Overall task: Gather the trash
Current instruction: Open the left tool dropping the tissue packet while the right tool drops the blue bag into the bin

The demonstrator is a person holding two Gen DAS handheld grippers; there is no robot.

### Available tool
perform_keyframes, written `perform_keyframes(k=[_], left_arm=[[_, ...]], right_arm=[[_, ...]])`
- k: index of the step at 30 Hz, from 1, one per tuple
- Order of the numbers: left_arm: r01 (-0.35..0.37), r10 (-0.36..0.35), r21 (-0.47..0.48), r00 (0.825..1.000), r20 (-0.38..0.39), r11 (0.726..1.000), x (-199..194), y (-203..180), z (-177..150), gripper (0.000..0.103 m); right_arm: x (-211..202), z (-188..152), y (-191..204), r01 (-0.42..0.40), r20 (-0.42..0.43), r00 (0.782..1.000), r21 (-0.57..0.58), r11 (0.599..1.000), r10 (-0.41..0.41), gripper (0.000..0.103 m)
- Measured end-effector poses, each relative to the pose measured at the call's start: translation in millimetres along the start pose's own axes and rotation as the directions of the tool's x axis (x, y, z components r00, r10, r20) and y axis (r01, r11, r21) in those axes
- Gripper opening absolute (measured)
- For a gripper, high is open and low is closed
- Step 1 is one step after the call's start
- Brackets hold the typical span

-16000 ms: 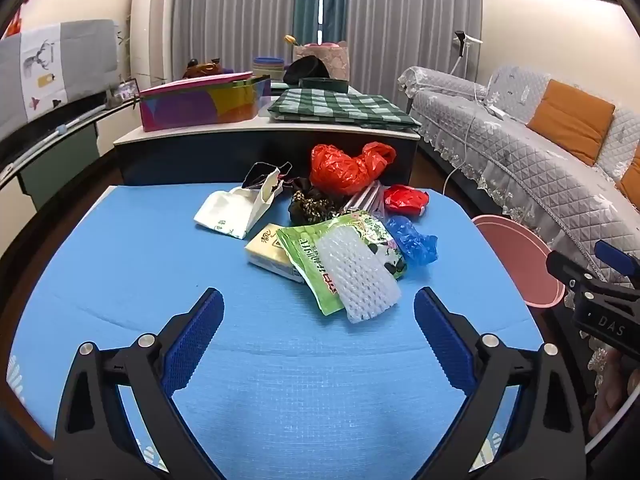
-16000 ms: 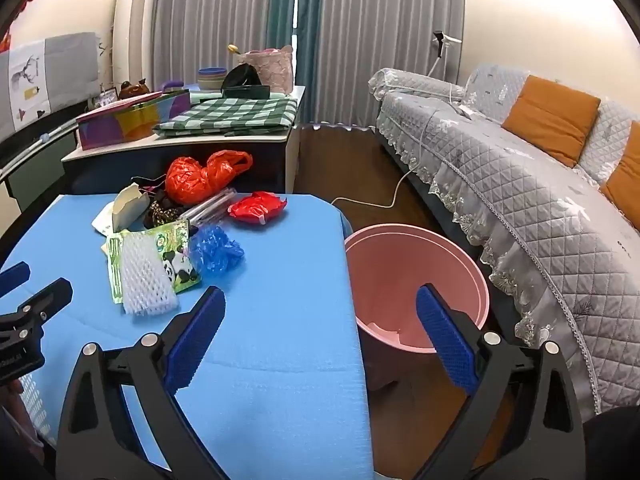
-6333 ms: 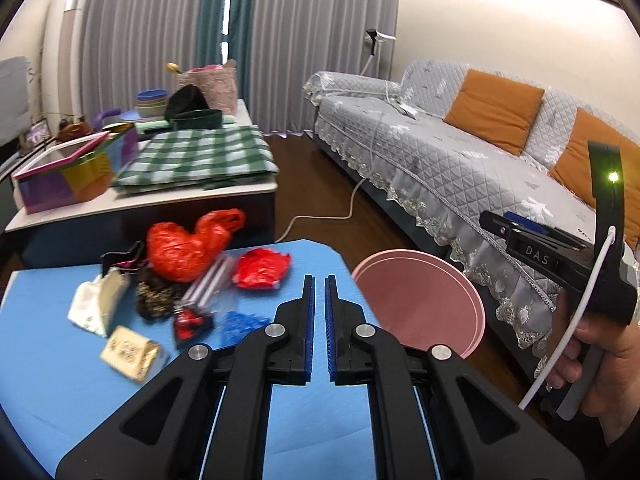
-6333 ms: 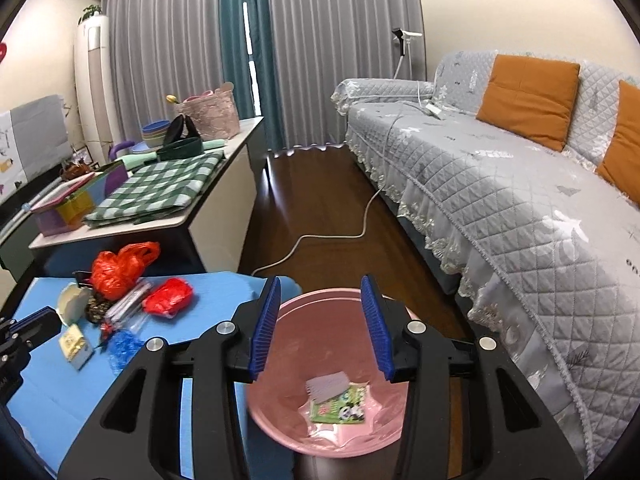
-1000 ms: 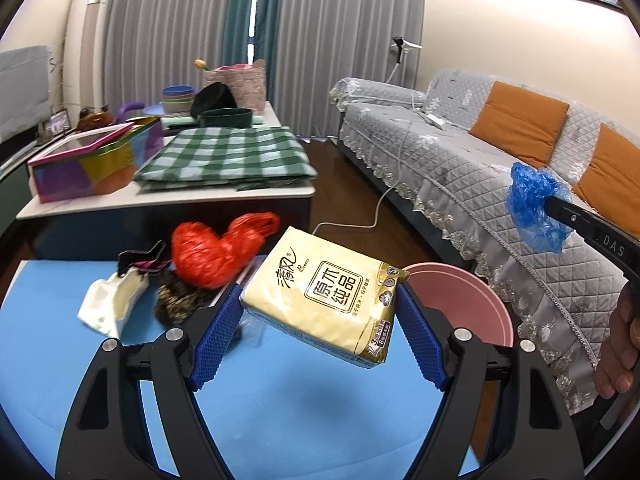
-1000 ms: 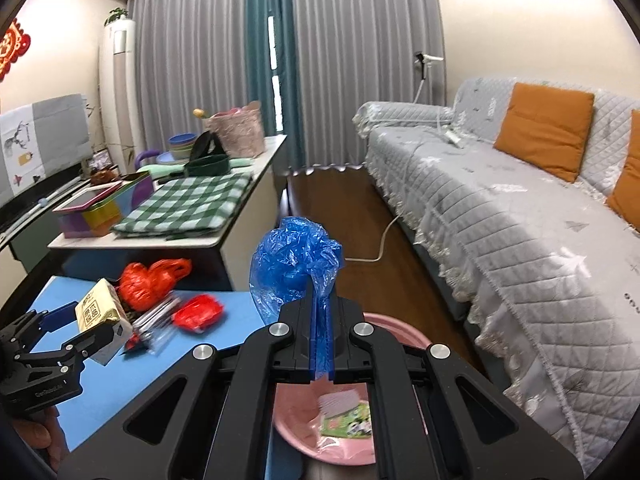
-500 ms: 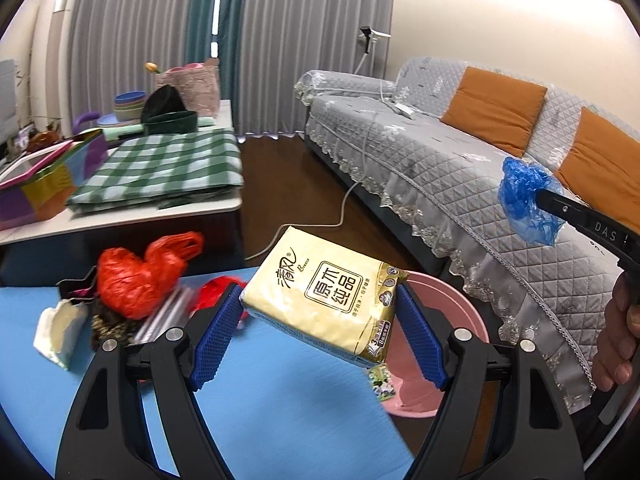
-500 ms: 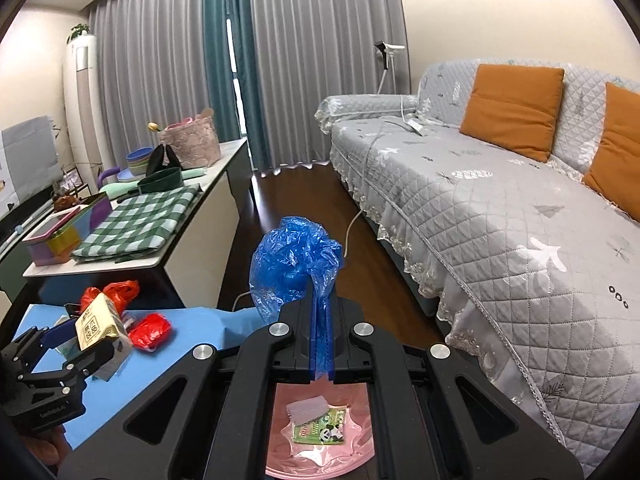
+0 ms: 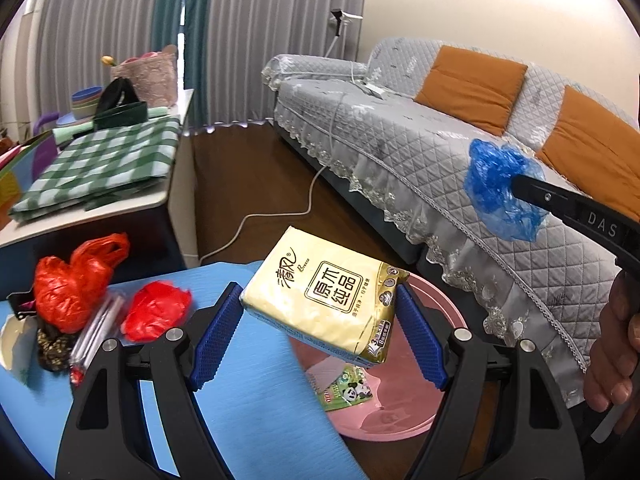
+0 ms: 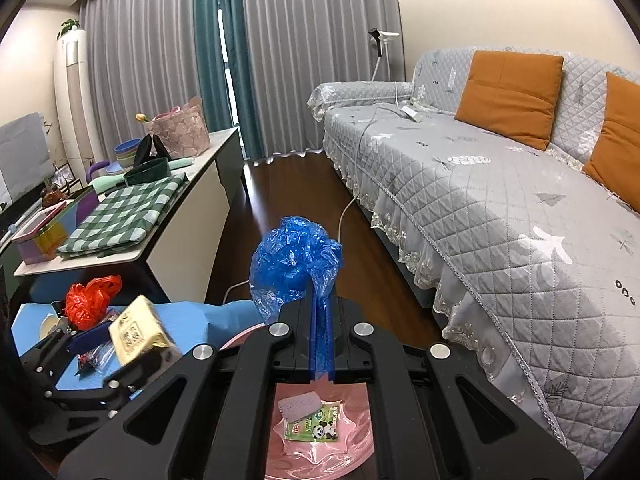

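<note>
My left gripper (image 9: 316, 332) is shut on a yellow tissue pack (image 9: 320, 296), held over the near rim of the pink bin (image 9: 448, 312). My right gripper (image 10: 320, 304) is shut on a crumpled blue plastic bag (image 10: 294, 260), above the same pink bin (image 10: 352, 452). In the left wrist view the blue plastic bag (image 9: 500, 190) and the right gripper's arm show at the right, held by a hand (image 9: 612, 344). A green panda wrapper (image 10: 316, 426) and white foam netting (image 10: 298, 406) lie in the bin. A red plastic bag (image 9: 72, 280) and red wrapper (image 9: 156, 310) rest on the blue table (image 9: 256, 420).
A grey quilted sofa (image 10: 500, 200) with orange cushions runs along the right. A white cable (image 9: 256, 216) lies on the dark wood floor. A low white cabinet (image 10: 176, 216) carries a green checked cloth, a colourful box and a pink basket. More trash sits at the table's left edge.
Both grippers have swung right toward the bin with their loads. The bin now lies directly under the tissue pack, and the table trash has slid to the left of the view.
</note>
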State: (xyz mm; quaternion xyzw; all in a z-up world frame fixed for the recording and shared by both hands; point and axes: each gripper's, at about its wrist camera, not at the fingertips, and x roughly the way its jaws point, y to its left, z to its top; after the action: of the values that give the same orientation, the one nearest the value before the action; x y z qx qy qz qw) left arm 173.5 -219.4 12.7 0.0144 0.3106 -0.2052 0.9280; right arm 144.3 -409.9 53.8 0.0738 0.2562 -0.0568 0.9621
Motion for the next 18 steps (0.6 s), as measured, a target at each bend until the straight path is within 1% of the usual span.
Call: perform_keyframes(k=[5,7,8,10,12,18], left_arm=[[0.023,-0.023,0.026,1.0,-0.01,0.999,10.4,-8.9,1.7,0.075],[0.048,-0.047,0.033,0.999,-0.024,0.998,15.4,-11.9,1.5,0.076],[0.051,-0.05,0.037,0.998,-0.032,0.998,17.5,-13.1,1.2,0.078],[0.042,-0.04,0.037,0.998,-0.042,0.998,20.6,-13.3,-1.0,0.079],[0.052,-0.05,0.023,0.997,-0.051,0.998,21.4,-10.9,-3.2,0.079],[0.038,-0.037,0.012,0.998,-0.045,0.999,12.4,-2.1,-8.2,0.079]], right_arm=[[6.7,-1.5,-0.6,-0.003,-0.016,1.0,0.006,1.0,0.003,0.004],[10.3,-2.6,-0.4,-0.006,-0.03,1.0,0.006,1.0,0.006,0.01],[12.4,-3.1,-0.7,-0.001,-0.037,0.999,0.006,1.0,0.001,0.014],[14.6,-3.6,-2.6,0.005,-0.044,0.999,0.014,1.0,-0.004,0.04],[14.8,-4.0,-4.2,0.005,-0.042,0.999,0.023,1.0,-0.004,0.048],[15.2,-4.4,-1.8,0.005,-0.037,0.999,0.017,1.0,-0.004,0.048]])
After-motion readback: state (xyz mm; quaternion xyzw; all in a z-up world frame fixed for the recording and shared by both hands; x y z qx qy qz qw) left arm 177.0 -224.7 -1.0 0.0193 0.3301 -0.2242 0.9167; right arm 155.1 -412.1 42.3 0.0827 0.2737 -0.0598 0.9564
